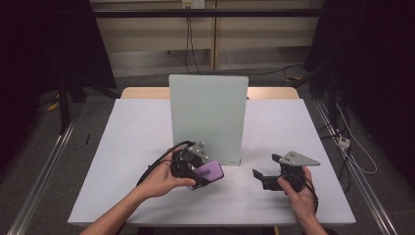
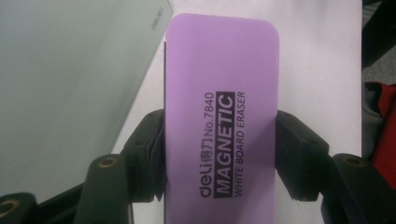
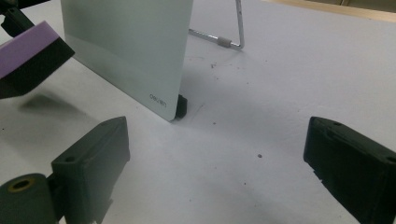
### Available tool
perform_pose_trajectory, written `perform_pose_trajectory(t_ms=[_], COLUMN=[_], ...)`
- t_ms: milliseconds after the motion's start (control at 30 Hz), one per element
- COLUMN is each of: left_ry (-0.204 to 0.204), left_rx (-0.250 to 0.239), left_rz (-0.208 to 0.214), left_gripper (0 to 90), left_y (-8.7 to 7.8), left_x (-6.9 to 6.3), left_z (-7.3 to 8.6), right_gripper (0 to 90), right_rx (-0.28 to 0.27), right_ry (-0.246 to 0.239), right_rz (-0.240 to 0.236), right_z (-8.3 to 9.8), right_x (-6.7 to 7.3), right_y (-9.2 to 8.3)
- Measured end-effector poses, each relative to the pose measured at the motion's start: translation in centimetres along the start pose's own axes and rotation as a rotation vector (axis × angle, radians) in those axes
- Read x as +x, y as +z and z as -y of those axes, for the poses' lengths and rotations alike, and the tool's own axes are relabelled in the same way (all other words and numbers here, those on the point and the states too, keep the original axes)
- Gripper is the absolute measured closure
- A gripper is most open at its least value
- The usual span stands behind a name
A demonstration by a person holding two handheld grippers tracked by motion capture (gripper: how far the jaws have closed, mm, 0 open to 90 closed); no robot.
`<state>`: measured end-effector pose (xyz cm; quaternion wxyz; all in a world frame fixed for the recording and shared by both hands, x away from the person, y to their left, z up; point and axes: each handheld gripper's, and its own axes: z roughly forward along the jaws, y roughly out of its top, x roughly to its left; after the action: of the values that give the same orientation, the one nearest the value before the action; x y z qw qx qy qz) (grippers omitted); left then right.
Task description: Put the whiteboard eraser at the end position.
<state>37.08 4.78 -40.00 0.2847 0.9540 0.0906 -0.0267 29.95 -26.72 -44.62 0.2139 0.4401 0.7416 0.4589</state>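
A: Start big — the table (image 1: 122, 161) holds a propped whiteboard (image 1: 208, 115), and from here its face looks blank. How far along would you say?

B: Either the wiping is finished or it hasn't begun; I can't tell which. The eraser (image 1: 208, 174) is off the table, low and just in front of the board, not touching it.

A: Who has it?

B: The left gripper (image 1: 193, 169) — its jaws press both long sides of the purple eraser, which juts out past them. The right gripper (image 1: 266, 177) rests off to the side, jaws wide apart, nothing in them.
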Motion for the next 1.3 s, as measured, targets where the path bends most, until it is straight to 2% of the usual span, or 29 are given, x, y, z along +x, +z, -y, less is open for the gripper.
perform_pose_trajectory(t_ms=[67, 100, 133, 300, 433, 567, 667, 733, 767, 800, 833, 933, 1133, 1167, 1233, 1300], left_ry=[-0.002, 0.006, -0.003, 0.006, 0.006, 0.008, 0.001, 0.01, 0.021, 0.013, 0.013, 0.0, 0.005, 0.004, -0.003, -0.005], left_rx=[-0.008, 0.017, 0.007, 0.046, 0.052, 0.069, 0.056, 0.06, 0.077, 0.063, 0.078, 0.062, 0.061, 0.08, 0.046, 0.044], left_rz=[0.029, 0.022, 0.03, 0.045, 0.063, 0.066, 0.067, 0.067, 0.063, 0.062, 0.062, 0.065, 0.066, 0.04, 0.063, 0.066], left_gripper=[40.8, 40.8, 40.8, 40.8, 40.7, 40.7, 40.7, 40.7, 40.7, 40.7, 40.7, 40.8, 40.7, 40.6, 40.5, 40.4], left_y=[0.6, 0.7, 1.1, 1.9, 2.7, 3.1, 3.5, 3.8, 3.8, 4.1, 4.1, 4.2, 4.2, 4.1, 4.3, 4.3], left_x=[-0.1, -0.1, -0.3, -0.4, -0.6, -0.6, -0.6, -0.6, -0.6, -0.8, -0.7, -0.7, -0.6, -0.7, -0.6, -0.5], left_z=[-0.1, -0.2, -0.2, -0.3, -0.6, -0.6, -0.5, -0.5, -0.6, -0.6, -0.6, -0.5, -0.4, -0.5, -0.3, -0.2], right_gripper=[7.0, 7.0, 7.0, 7.0, 7.0, 7.0, 7.0, 7.0, 6.9, 6.9, 6.9, 6.9, 6.9, 6.9, 6.9, 6.9], right_rx=[0.002, 0.001, 0.003, 0.003, 0.006, 0.005, 0.005, 0.003, 0.003, 0.003, 0.004, 0.005, 0.008, 0.008, 0.008, 0.01], right_ry=[-0.003, -0.002, -0.006, -0.007, -0.006, -0.007, -0.005, -0.009, -0.01, -0.009, -0.008, -0.007, -0.011, -0.011, -0.011, -0.014], right_rz=[0.0, -0.001, -0.001, -0.001, -0.001, -0.002, -0.002, -0.002, -0.002, -0.001, -0.001, -0.002, -0.005, -0.005, -0.004, -0.001], right_z=[0.0, 0.0, 0.0, 0.0, 0.0, 0.0, 0.0, 0.0, 0.0, 0.0, 0.0, 0.0, 0.0, 0.0, 0.0, 0.0], right_x=[0.0, 0.0, 0.0, 0.0, 0.0, 0.0, 0.0, 0.0, 0.0, 0.0, 0.0, 0.0, 0.1, 0.1, 0.1, 0.1], right_y=[0.0, 0.0, 0.1, 0.1, 0.1, 0.1, 0.1, 0.1, 0.1, 0.1, 0.1, 0.2, 0.2, 0.2, 0.2, 0.3])
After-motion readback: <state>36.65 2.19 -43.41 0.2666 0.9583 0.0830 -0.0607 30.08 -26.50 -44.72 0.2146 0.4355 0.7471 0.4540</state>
